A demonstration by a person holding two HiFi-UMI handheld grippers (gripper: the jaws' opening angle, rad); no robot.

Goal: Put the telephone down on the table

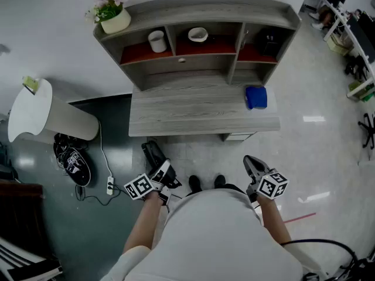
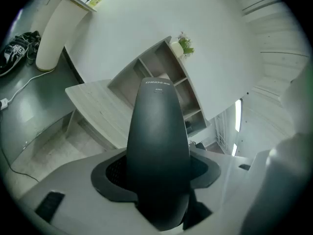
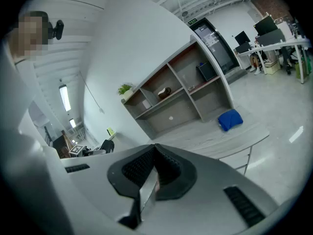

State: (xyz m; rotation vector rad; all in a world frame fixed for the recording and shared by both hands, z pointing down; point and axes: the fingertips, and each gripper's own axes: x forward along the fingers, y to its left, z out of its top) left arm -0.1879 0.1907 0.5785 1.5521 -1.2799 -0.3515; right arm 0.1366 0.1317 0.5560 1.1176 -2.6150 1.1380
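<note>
Holding the telephone [image 2: 159, 146], the left hand-held gripper [image 1: 159, 176] is clamped on the handset's lower body, one pad on each side. The narrow end points forward toward the table [image 1: 193, 120]. The telephone is in the air, in front of the table's front edge and toward its left corner, not yet over the top. The right hand-held gripper [image 3: 154, 169] is clenched with nothing between its jaws. It hangs in front of the front edge, toward the right corner, off the table.

Step in hand, as judged: carry and set down.

1. Bring the telephone over the bare middle of the table, well apart from the blue item [image 1: 256, 97] at the right end and forward of the shelves [image 1: 193, 34] along the back edge.
2. Level the handset so its long side meets the wood first.
3. Lower it until it rests, then release.
4. The curved body may roll, so confirm it lies steady before withdrawing.
</note>
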